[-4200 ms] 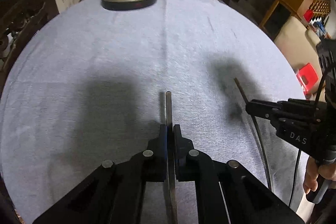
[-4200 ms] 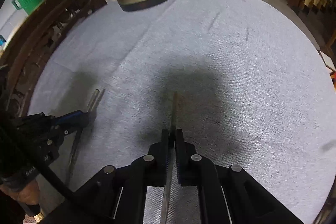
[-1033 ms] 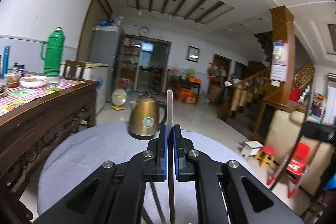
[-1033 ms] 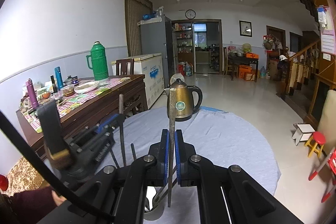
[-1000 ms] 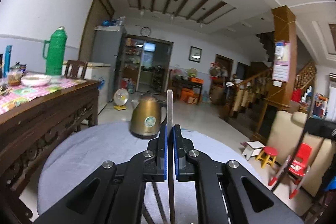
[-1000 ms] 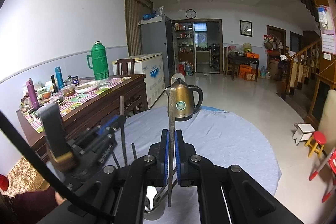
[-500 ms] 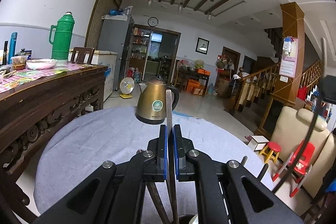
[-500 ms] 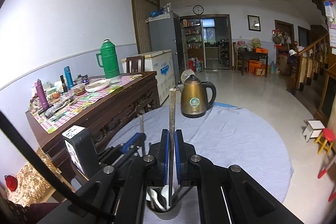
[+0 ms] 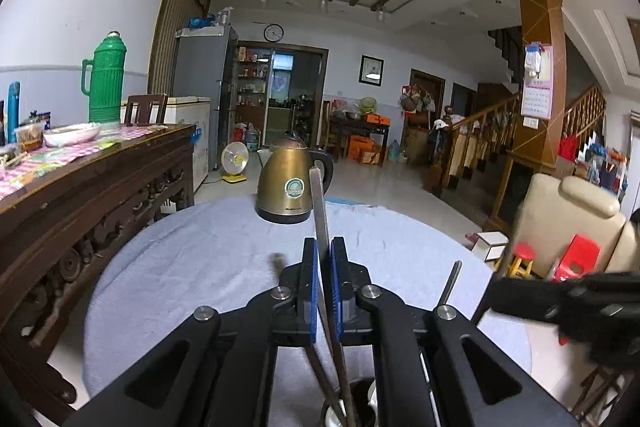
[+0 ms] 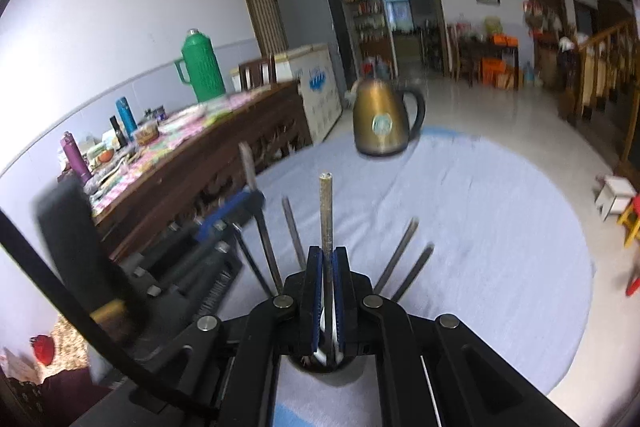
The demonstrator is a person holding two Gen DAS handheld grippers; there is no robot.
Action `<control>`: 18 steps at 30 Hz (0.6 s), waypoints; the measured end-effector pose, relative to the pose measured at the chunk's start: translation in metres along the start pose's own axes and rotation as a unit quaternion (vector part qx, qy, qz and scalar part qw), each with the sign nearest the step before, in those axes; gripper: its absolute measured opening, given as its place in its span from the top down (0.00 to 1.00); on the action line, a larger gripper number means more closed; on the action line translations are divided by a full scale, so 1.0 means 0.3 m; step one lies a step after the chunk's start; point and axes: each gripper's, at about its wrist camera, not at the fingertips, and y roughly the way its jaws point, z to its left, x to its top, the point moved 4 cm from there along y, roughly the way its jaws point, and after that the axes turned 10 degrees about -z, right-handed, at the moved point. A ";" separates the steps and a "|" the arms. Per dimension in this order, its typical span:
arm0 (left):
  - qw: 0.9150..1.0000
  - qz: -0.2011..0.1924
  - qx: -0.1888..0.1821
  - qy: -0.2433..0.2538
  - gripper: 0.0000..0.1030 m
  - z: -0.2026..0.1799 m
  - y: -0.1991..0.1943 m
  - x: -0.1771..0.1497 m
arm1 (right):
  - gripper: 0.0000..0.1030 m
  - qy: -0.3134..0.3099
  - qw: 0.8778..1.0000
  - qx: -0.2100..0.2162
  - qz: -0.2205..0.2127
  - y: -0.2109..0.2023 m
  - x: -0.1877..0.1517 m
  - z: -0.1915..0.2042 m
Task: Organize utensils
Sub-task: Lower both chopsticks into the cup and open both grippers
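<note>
My left gripper [image 9: 323, 247] is shut on a flat metal utensil handle [image 9: 320, 199] held upright; its lower end reaches into a utensil holder cup [image 9: 362, 405] at the bottom edge. My right gripper [image 10: 327, 255] is shut on a thin round metal handle [image 10: 325, 211], also upright, over the same cup [image 10: 316, 363]. Several other utensil handles [image 10: 400, 251] stick up out of the cup. The left gripper also shows in the right wrist view [image 10: 240, 207], close on the left. The right gripper's body shows in the left wrist view [image 9: 560, 301] at the right.
A brass kettle [image 9: 290, 191] stands at the far side of the round table with a grey cloth [image 9: 200, 259]. A dark wooden sideboard [image 9: 80, 195] with a green thermos [image 9: 105, 79] is to the left. A beige armchair [image 9: 568, 219] and red stools are to the right.
Both grippers have lifted their utensils off the cloth, turned them upright, and come down over the cup. In the last half second both sank lower, and more handles show around them.
</note>
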 end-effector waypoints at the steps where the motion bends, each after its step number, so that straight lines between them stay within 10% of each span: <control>1: 1.000 0.001 0.002 0.005 0.89 0.000 -0.009 0.004 | 0.94 0.007 1.000 0.003 0.007 0.010 -0.015 -0.010; 5: 1.000 0.004 0.019 0.024 0.49 0.009 -0.053 0.013 | 0.90 0.039 0.999 0.013 0.026 0.030 -0.046 -0.052; 10: 0.999 0.022 0.029 0.031 0.41 0.048 -0.111 0.019 | 0.81 0.060 0.998 0.011 0.020 -0.014 -0.061 -0.099; 14: 0.997 0.057 0.040 0.027 0.33 0.088 -0.143 0.008 | 0.44 0.079 0.997 0.002 0.011 -0.061 -0.078 -0.134; 18: 0.994 0.087 0.053 0.031 0.25 0.106 -0.203 -0.003 | 0.42 0.081 0.997 -0.004 0.010 -0.102 -0.096 -0.132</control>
